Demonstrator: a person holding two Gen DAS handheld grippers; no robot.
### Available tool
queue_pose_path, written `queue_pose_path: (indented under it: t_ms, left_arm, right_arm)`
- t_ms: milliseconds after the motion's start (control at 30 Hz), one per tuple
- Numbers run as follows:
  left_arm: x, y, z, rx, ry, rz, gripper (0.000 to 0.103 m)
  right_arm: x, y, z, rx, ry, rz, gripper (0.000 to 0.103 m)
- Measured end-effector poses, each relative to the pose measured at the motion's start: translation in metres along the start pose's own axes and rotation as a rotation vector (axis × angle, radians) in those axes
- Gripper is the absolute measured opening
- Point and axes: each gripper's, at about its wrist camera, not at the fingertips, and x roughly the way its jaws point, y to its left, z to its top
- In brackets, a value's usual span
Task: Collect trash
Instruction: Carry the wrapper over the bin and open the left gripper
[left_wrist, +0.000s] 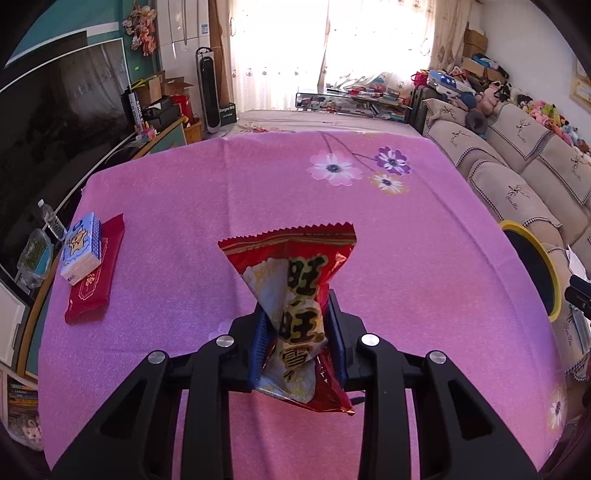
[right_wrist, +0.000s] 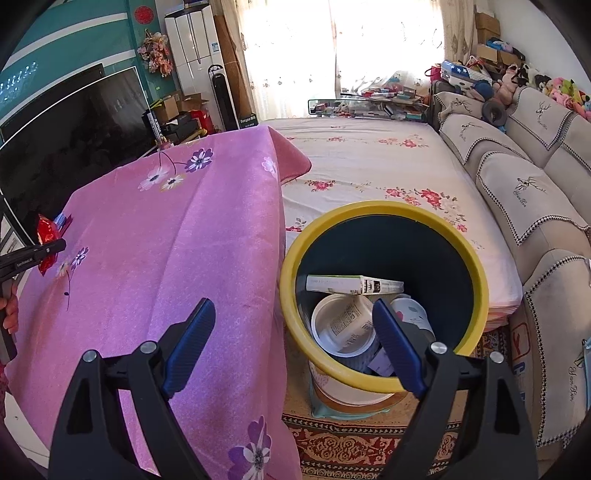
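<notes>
Big Chinese letters 旺旺 and 雪 are printed on the red snack bag (left_wrist: 295, 317), "Yan Ben" is stitched on the sofa covers (right_wrist: 524, 195), small print on the box in the bin (right_wrist: 354, 284) cannot be read

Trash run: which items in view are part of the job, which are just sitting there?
Job:
- red snack wrapper, pinched in the left gripper
- yellow-rimmed bin, already holding a box and cups
- right gripper, jaws open, empty

Bystanders:
- tissue pack on a red packet
- water bottle
- sofa
</notes>
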Motion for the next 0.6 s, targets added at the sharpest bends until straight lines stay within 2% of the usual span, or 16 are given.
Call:
queue_pose_path:
  t_ms: [167, 300, 433, 600]
  left_arm:
    - [-0.029, -0.051, 0.003, 0.078, -0.03, -0.082, 0.029]
    - [-0.038, -0.108, 0.01, 0.159, -0.025, -0.176, 0.029]
    - [-0.04, -0.171, 0.018, 0.244, -0.015, -0.278, 0.029]
    - [-0.03, -0.25, 0.031, 0.343, 0.005, -0.355, 0.029]
  right_arm:
    - [-0.018, -0.009, -0.01, 0.007, -0.03, -0.052, 0.083]
    - [-0.037, -0.024, -0.016, 0.023, -0.062, -0.103, 0.083]
    - [-0.055, -0.047, -0.022, 0.052, -0.087, -0.15, 0.083]
    - [-0.067, -0.081, -0.036, 0.112, -0.088, -0.176, 0.083]
